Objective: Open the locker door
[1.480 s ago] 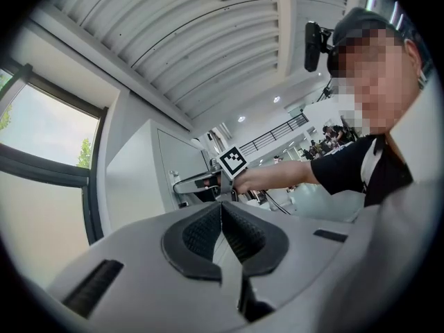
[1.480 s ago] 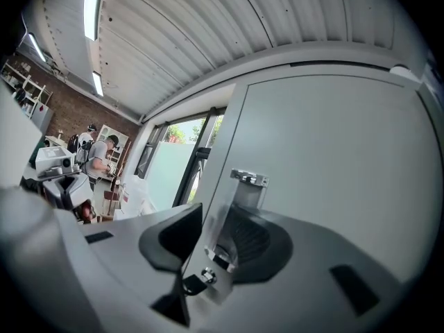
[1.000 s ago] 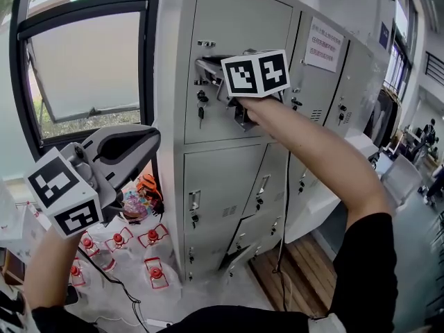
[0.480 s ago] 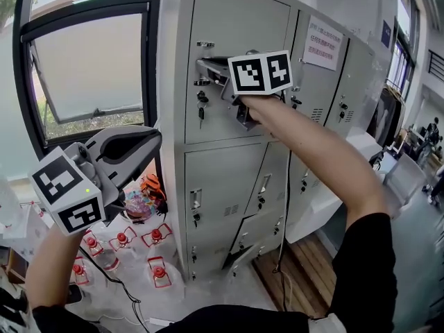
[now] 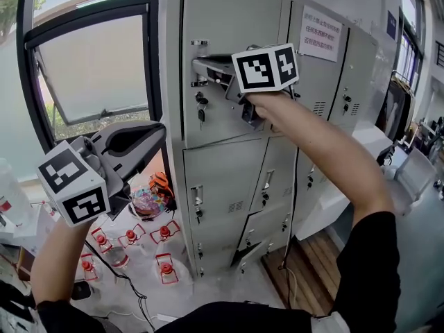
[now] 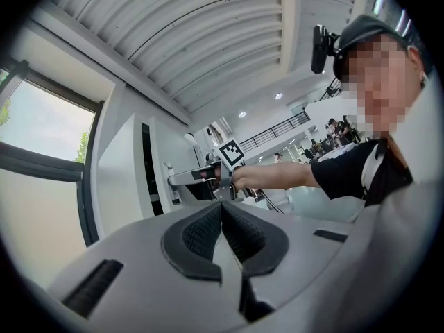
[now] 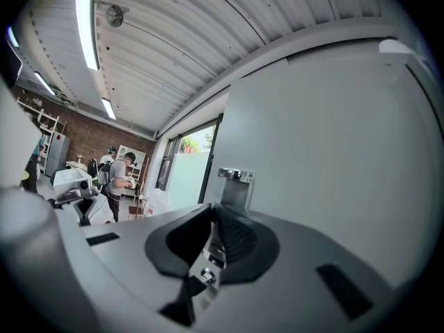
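Note:
The grey top-left locker door [image 5: 232, 19] carries a metal handle [image 7: 234, 184] at its left edge, with a key [image 5: 201, 107] hanging below it. My right gripper [image 5: 202, 69] reaches level to that handle. Its jaws have just been closing, and the handle's metal strip now sits pinched between the pads [image 7: 232, 238]. In the left gripper view the right gripper [image 6: 191, 179] shows at the door's edge beside a dark gap. My left gripper [image 5: 161, 132] hangs low at the left, away from the lockers. It is shut, pads [image 6: 239, 231] together and nothing between them.
More locker doors [image 5: 222, 186] sit below and to the right, one with a paper notice [image 5: 320, 35]. A large window [image 5: 97, 68] is at the left. Red-capped water bottles [image 5: 128, 238] stand on the floor by the locker base. A cable [image 5: 288, 207] hangs down the lockers.
The right gripper has shifted slightly right while staying at the handle. The left gripper has edged up and toward the lockers.

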Demonstrator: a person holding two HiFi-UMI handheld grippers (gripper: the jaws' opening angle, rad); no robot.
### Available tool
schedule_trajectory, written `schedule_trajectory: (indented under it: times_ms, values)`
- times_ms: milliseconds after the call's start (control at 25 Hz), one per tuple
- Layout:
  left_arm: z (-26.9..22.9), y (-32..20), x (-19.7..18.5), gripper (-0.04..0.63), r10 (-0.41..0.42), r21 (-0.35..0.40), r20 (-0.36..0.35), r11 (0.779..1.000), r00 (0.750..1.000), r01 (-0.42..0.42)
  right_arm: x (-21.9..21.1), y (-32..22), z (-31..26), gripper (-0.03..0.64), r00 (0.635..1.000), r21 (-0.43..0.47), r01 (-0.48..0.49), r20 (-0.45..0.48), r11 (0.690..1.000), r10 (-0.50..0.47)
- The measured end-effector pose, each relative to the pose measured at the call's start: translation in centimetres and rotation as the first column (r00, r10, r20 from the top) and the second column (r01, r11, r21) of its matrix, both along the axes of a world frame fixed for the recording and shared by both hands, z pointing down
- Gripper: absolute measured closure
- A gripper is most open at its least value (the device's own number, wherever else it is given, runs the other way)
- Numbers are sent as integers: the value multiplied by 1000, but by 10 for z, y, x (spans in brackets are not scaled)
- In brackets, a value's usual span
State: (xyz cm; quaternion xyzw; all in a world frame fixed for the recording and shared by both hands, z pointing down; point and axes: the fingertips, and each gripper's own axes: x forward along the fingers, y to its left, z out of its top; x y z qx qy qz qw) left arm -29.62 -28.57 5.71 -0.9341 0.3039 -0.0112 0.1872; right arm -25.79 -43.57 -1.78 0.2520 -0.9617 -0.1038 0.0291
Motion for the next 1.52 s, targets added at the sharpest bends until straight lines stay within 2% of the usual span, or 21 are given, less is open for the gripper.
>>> schedule_trajectory:
  times_ms: [400, 840, 1080, 1520]
  values:
    - [1, -9, 23, 578, -101, -79, -5, 992, 995, 100, 18, 29, 1, 577, 991, 0, 133, 4, 991, -133]
    - [8, -12, 48, 578, -219, -102, -58, 972, 974, 212, 53, 68, 1, 575, 958, 14, 288, -17, 958, -287]
    - [11, -12, 64, 578, -215, -102, -41, 972, 976, 210, 67, 80, 2, 577, 929, 1, 370, -10, 929, -370]
    - [2, -28, 52, 578, -189, -100, -61, 978, 980, 182, 79, 88, 2, 578, 881, -23, 473, 27, 881, -472]
